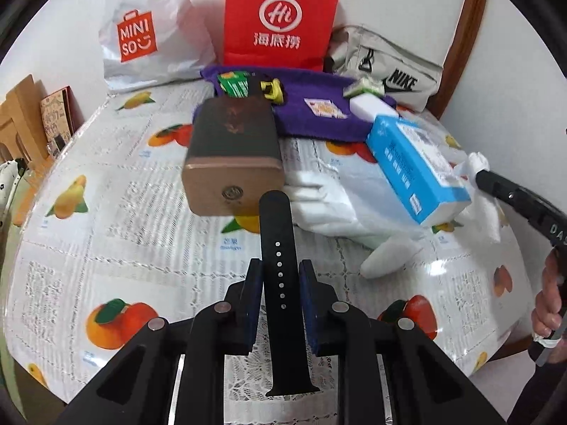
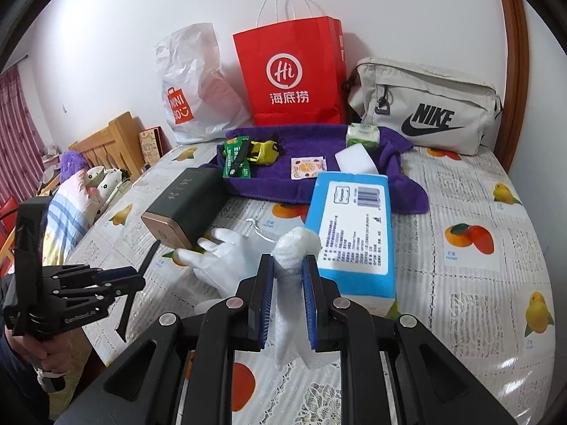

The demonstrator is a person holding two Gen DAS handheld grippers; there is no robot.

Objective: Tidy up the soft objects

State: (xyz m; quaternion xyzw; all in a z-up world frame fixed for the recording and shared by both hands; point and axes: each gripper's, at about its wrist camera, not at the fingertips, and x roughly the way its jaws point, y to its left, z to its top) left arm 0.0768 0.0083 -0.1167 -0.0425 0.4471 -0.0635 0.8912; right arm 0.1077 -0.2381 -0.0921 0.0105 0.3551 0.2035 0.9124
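A black watch strap (image 1: 278,233) with a row of holes stands upright between the blue pads of my left gripper (image 1: 280,269), which is shut on it. My right gripper (image 2: 287,265) is shut on a crumpled white wrap (image 2: 297,244) that pokes up above the pads. A white glove (image 2: 226,258) lies flat on the fruit-print tablecloth (image 2: 460,194), just beyond both grippers. From the right wrist view the left gripper (image 2: 140,276) hangs at the left with the strap (image 2: 149,253). Behind, a purple towel (image 2: 312,148) lies spread out with small items on it.
A dark box with a gold end (image 1: 234,152) and a blue carton (image 2: 354,226) flank the glove. On the towel lie a green packet (image 2: 235,159), a yellow clip (image 2: 265,150) and a white block (image 2: 356,159). A white bag (image 2: 191,85), red bag (image 2: 290,74) and beige pouch (image 2: 425,106) line the wall.
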